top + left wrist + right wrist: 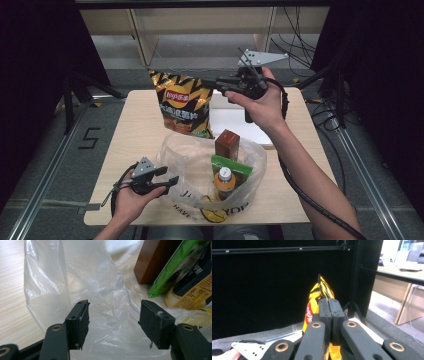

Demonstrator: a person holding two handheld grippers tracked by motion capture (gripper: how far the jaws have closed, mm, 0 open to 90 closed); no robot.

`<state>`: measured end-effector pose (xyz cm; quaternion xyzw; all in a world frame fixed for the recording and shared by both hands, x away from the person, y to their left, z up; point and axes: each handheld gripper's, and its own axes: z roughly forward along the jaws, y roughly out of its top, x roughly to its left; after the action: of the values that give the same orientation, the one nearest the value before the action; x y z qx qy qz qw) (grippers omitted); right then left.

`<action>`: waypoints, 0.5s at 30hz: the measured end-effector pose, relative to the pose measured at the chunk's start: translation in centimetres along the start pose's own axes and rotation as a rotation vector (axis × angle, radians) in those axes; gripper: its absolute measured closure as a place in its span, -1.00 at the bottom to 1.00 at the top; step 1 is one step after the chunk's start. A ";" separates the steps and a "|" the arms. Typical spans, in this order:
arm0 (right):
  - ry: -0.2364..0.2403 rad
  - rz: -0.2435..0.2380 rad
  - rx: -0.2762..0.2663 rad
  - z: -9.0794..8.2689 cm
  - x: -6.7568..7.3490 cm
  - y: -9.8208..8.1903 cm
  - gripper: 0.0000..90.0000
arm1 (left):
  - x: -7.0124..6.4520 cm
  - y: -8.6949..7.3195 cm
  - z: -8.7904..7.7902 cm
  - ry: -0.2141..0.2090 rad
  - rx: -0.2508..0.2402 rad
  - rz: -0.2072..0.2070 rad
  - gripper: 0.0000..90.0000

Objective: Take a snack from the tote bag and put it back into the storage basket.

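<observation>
Right gripper (216, 84), held in the person's right hand (262, 107), is clamped on the top edge of a yellow-and-black foil chip bag with a red logo (182, 102). Bag hangs upright in the air over the far side of the light wooden table (135, 130), its lower edge just above the open mouth of a clear plastic shopping bag (252, 160). In the right gripper view the two black jaws are pressed flat together with the chip bag's (317, 296) crimped edge pinched between them; rest of that bag runs down and away beyond the pads. Gripper points roughly level, toward the left of the high view.

Left gripper (167, 176), in the left hand (131, 197), sits at the near left side of the table, right at the plastic bag's left rim. Jaws stand apart, pads not pressing; in the left gripper view crumpled clear plastic (105, 297) lies between and beyond the pads, cannot tell if it touches them.

Inside the plastic bag: brown rectangular carton (227, 144) upright at the far side, green flat packet (231, 166) leaning in front of it, bottle with white cap and yellow label (224, 182) nearest the person. White flat sheet (235, 122) on the table behind the bag, under the right hand.
</observation>
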<state>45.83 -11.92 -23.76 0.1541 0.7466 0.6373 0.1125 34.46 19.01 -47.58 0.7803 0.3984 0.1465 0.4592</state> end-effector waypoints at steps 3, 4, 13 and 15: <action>-0.022 0.008 -0.006 -0.5 -0.5 0.4 1.00 | -0.1 0.0 0.1 -0.013 -0.017 -0.019 -0.11; -0.030 0.011 -0.010 -0.6 -0.7 0.5 1.00 | -0.1 0.0 0.1 -0.011 -0.017 -0.019 -0.11; -0.102 0.014 -0.033 -2.2 -2.5 1.3 1.00 | -0.1 0.0 0.0 -0.006 -0.011 0.006 -0.11; -0.129 0.017 -0.034 -2.5 -2.9 1.5 1.00 | -0.1 0.0 0.1 -0.012 -0.012 -0.014 -0.11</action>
<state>47.71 -15.10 -22.00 0.1991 0.7256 0.6395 0.1577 34.41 18.89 -47.62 0.7756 0.4000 0.1409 0.4674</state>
